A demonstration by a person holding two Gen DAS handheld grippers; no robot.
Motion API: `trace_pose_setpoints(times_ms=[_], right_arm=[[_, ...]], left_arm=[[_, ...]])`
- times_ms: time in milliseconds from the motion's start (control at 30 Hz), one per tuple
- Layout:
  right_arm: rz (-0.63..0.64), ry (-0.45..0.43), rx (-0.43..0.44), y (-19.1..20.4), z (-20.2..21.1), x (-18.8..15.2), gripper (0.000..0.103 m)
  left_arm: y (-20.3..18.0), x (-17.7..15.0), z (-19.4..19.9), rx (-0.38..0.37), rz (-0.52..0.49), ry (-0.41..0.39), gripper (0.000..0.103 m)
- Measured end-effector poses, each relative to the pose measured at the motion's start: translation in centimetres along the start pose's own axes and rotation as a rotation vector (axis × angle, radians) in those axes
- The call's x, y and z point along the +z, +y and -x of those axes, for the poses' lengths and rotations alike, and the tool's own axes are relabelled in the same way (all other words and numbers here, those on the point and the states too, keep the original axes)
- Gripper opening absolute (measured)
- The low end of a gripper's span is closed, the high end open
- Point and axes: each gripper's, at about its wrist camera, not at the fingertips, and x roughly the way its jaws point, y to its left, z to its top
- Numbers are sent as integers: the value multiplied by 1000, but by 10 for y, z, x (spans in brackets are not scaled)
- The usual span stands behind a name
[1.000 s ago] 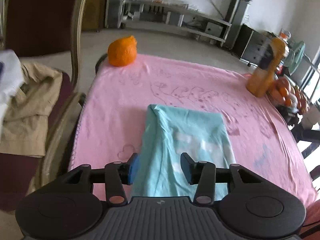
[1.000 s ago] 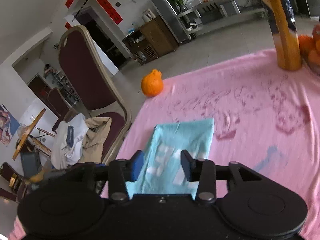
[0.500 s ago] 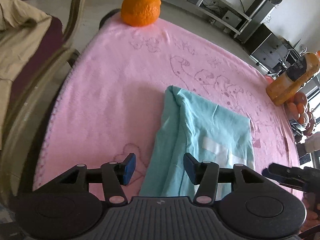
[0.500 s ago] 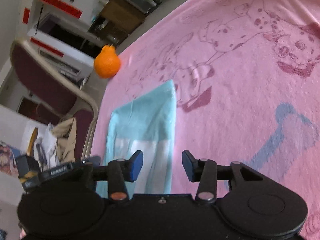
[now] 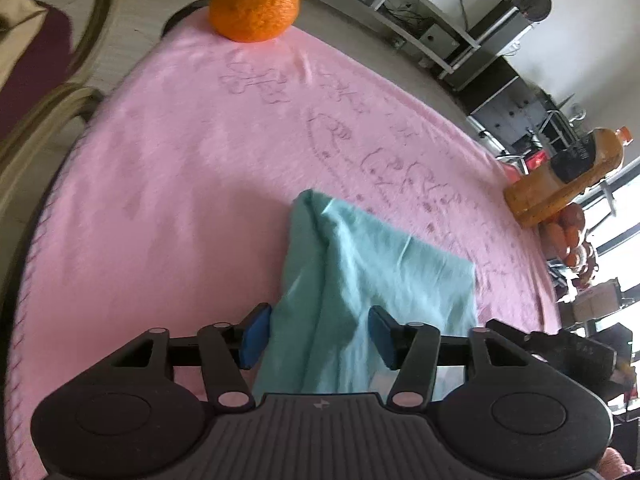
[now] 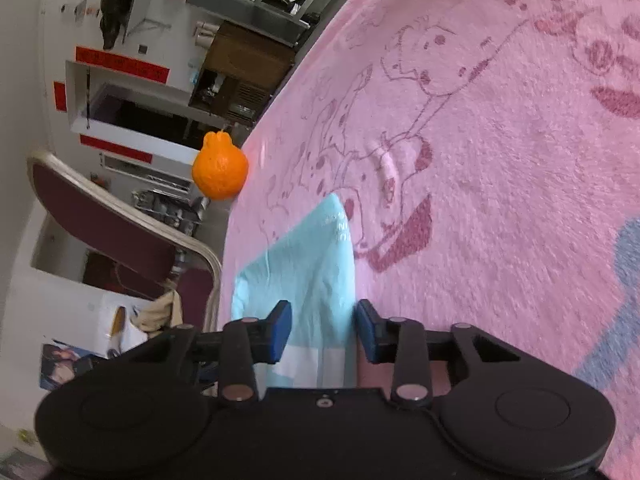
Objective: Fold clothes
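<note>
Garment: a pale teal garment (image 5: 360,280), already folded into a narrow strip, lies flat on the pink blanket (image 5: 180,200); its far end points toward the orange fruit (image 5: 256,2), well short of it. A crease ridge runs down its left part.

Left gripper: the left gripper (image 5: 318,338) has its jaws wide apart, straddling the near left edge of the garment; cloth lies between the blue pads (image 5: 256,336), but nothing is pinched.

Right gripper: the right gripper (image 6: 322,332) is likewise spread, its pads either side of the garment's near right edge (image 6: 320,280); no grip on the cloth.

Step in hand: seemingly lining up on the near end for the next fold.

Next move calls for: both jaws closing on the near corners, catching all layers, then carrying that end toward the far end evenly.

Around the garment: a bottle of orange drink (image 5: 560,184) stands at the blanket's far right edge; a maroon chair (image 6: 120,224) sits beyond its left side.
</note>
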Motion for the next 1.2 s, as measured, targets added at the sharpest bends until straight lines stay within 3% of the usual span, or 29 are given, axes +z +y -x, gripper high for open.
trace_pose_setpoints(times_ms=[67, 200, 367, 433, 467, 567, 600, 700, 867, 1000, 1100, 1200], right_arm=[[6, 10, 16, -1, -4, 2, 31], [34, 18, 23, 2, -14, 7, 25], [91, -52, -18, 13, -24, 9, 26], [108, -67, -15, 14, -29, 10, 26], [118, -73, -13, 15, -30, 10, 26], [140, -92, -44, 17, -32, 8, 17], [144, -98, -64, 18, -33, 7, 8], [209, -132, -130, 36, -23, -3, 5], [378, -238, -146, 99, 41, -31, 5], [480, -380, -127, 148, 129, -55, 4], [537, -500, -128, 172, 198, -72, 4], [620, -614, -207, 182, 256, -87, 4]], left_arm=[[-3, 5, -6, -32, -11, 11, 71], [-8, 15, -18, -63, -33, 12, 69], [-10, 24, -29, -47, -1, -19, 36], [-14, 22, -32, -37, -12, -12, 13], [-18, 20, -34, -33, -17, 4, 11], [-48, 7, -32, 83, -146, -48, 10], [-62, 2, -29, 134, -201, -76, 10], [-101, -21, -1, 192, -299, -178, 9], [-168, -74, 77, 226, -387, -439, 9], [-214, -106, 129, 126, -351, -589, 9], [-253, -124, 146, 12, -330, -646, 9], [-292, -139, 136, -84, -352, -632, 9]])
